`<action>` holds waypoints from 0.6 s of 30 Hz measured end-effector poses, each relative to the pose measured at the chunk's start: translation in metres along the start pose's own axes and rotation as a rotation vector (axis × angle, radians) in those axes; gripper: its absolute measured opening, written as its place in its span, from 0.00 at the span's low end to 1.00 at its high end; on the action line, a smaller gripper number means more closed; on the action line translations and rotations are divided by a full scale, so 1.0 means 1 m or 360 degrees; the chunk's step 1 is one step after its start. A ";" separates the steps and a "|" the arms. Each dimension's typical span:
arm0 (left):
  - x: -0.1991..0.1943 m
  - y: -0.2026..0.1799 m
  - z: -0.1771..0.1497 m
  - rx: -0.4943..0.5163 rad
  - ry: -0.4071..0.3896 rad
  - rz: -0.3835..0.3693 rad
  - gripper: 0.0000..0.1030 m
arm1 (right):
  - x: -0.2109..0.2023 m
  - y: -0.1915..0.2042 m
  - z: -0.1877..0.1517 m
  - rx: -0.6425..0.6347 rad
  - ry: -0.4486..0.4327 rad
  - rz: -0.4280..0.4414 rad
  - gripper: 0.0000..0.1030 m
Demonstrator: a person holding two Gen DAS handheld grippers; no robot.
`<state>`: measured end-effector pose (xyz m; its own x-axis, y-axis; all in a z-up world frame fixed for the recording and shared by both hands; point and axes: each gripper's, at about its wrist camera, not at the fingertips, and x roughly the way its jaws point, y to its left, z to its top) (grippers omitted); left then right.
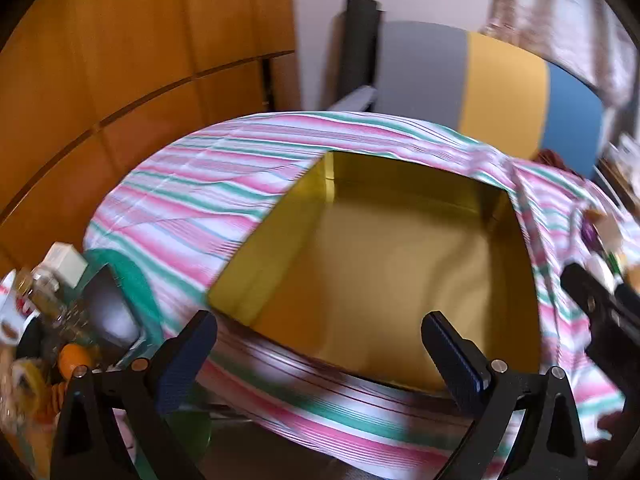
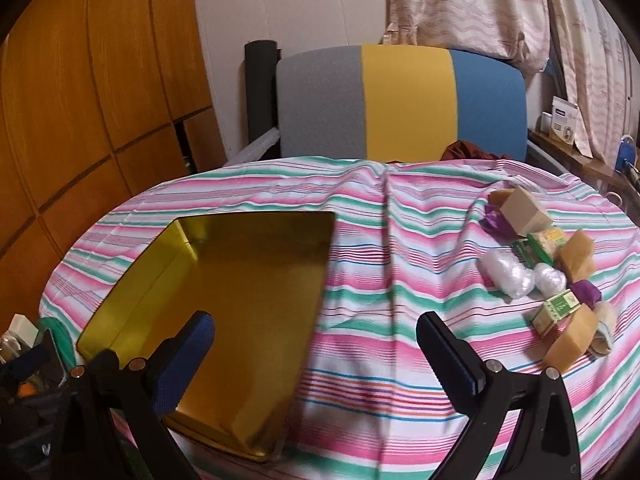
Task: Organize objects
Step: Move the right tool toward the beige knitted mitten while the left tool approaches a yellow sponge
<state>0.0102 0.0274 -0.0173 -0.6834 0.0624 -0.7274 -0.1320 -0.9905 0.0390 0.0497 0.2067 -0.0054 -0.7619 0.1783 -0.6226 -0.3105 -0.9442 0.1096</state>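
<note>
Small things point(image 2: 548, 272): a pile of little boxes, tan blocks, purple bits and two clear wrapped rolls, well to the right of the gold tin.
How they feel: I think they are light. The boxes and blocks look stiff, so I should pinch their flat sides. The wrapped rolls look soft and slippery, so I should squeeze them gently in the middle.
Gold tin point(image 2: 224, 296): open and empty, on the striped cloth point(image 2: 380, 320).
My right gripper point(image 2: 316, 340): wide, holding nothing, by the tin's right edge.
My left gripper point(image 1: 320, 338): wide, holding nothing, over the tin's near edge.
</note>
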 end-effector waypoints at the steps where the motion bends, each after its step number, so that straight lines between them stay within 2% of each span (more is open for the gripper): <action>1: 0.000 -0.006 -0.002 0.0028 0.0006 -0.0028 1.00 | -0.001 -0.006 -0.001 0.0016 -0.0022 -0.0019 1.00; 3: -0.001 -0.018 -0.006 0.0088 0.0020 -0.0120 1.00 | -0.005 -0.020 -0.005 0.0054 -0.0069 -0.0063 1.00; 7: -0.005 -0.036 -0.017 0.0132 0.0036 -0.0366 1.00 | -0.005 -0.047 -0.012 0.0050 0.0016 -0.0203 1.00; 8: -0.007 -0.040 -0.021 0.0131 0.0047 -0.0455 1.00 | -0.006 -0.056 -0.015 0.0053 0.0026 -0.0233 1.00; 11: -0.011 -0.052 -0.028 0.0142 0.0077 -0.0619 1.00 | -0.012 -0.087 -0.027 0.0103 0.0026 -0.0304 0.99; 14: -0.019 -0.069 -0.035 0.0204 0.0094 -0.0675 1.00 | -0.021 -0.122 -0.038 0.0202 -0.0005 -0.0350 0.93; 18: -0.025 -0.089 -0.043 0.0304 0.0095 -0.0712 1.00 | -0.035 -0.173 -0.050 0.0346 -0.0061 -0.0484 0.92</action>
<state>0.0700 0.1084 -0.0320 -0.4882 0.4640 -0.7392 -0.5362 -0.8277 -0.1654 0.1588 0.3503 -0.0409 -0.6360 0.4555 -0.6228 -0.6360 -0.7666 0.0887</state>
